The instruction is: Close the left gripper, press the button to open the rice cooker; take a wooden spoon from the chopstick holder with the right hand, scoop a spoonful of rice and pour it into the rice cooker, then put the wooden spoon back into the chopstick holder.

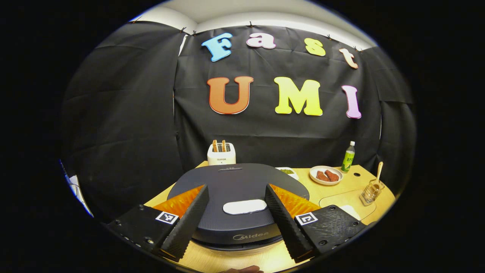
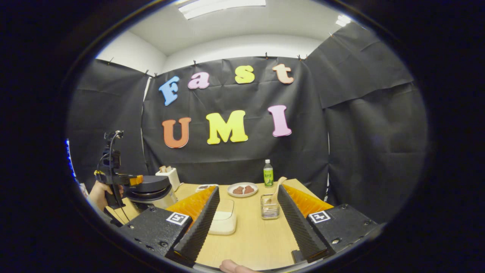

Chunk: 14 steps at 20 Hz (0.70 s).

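Dark grey and closed, the rice cooker (image 1: pixel 238 201) sits directly ahead of the left gripper (image 1: pixel 237 218) in the left gripper view, its lid spanning the space between the two fingers. The pale oval button (image 1: pixel 244 206) on the lid lies between the fingertips, nearer the right one. The left gripper stands wide open and grips nothing. Beyond the cooker, a white toaster (image 1: pixel 221 153) with two slices in its slots stands at the back of the wooden table (image 1: pixel 352 182). Off to the right of the fingers are a plate (image 1: pixel 326 175) with brown pieces of food, a green bottle (image 1: pixel 348 157) behind it, and the clear chopstick holder (image 1: pixel 372 191) with the wooden spoon (image 1: pixel 378 171) standing in it.

In the right gripper view, the right gripper (image 2: pixel 246 220) is also spread wide and empty. The chopstick holder (image 2: pixel 269 207) rests on the table ahead, just inside the right finger, with the wooden spoon (image 2: pixel 277 186) leaning out of it. A white container (image 2: pixel 224 222) lies beside the left finger. Far to the left, a hand (image 2: pixel 99 194) holds the left gripper (image 2: pixel 130 180) over the rice cooker (image 2: pixel 151 191).
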{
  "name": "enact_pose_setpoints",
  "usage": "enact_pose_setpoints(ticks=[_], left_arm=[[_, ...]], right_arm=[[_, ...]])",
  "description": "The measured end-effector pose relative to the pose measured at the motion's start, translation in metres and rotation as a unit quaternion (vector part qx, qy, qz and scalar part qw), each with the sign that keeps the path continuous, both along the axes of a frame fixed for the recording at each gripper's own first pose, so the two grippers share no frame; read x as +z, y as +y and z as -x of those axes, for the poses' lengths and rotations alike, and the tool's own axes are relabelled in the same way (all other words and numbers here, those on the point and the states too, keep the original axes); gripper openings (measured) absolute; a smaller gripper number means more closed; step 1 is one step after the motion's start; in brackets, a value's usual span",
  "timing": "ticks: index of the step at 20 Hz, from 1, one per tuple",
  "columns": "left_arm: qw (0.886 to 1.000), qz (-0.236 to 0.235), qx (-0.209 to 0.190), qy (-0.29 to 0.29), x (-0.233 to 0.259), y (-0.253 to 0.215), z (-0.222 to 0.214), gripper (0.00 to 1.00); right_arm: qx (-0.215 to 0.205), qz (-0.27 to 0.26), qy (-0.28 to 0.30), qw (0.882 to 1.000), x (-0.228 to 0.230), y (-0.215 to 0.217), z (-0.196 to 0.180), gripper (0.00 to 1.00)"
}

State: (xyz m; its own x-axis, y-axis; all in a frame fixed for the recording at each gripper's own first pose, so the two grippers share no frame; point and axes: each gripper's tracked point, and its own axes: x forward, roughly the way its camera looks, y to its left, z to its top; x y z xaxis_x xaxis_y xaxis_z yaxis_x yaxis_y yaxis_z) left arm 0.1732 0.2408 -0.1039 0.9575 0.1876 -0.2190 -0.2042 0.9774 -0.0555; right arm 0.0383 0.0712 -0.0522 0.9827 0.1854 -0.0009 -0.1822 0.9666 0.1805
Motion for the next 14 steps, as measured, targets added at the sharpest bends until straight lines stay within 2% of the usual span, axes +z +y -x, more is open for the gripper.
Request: enact_pose_setpoints(ticks=[2,4,5,8,13,14], left_arm=[[1.0,0.004,-0.007,0.008,-0.016,-0.002,0.004,0.97],[1.0,-0.009,-0.002,-0.029,-0.01,0.0,0.005,1.0],[0.999,-0.015,-0.001,-0.035,-0.012,0.0,0.006,0.97],[0.996,-0.013,0.013,-0.082,-0.011,0.001,0.008,0.97],[0.993,-0.027,0.04,-0.106,-0.012,0.002,0.009,0.98],[0.993,-0.028,0.042,-0.111,-0.016,0.002,0.009,1.0]], right_arm=[[0.004,-0.003,0.0,1.0,-0.001,0.004,0.002,0.99],[0.008,-0.001,0.0,1.0,-0.002,0.007,0.003,0.99],[0.01,0.004,0.0,1.0,-0.003,0.008,0.004,0.99],[0.004,0.013,-0.003,1.0,-0.003,0.003,0.002,0.99],[-0.01,0.004,0.003,1.0,-0.006,-0.006,-0.004,0.99],[-0.01,0.005,0.003,1.0,-0.006,-0.007,-0.004,1.0]])
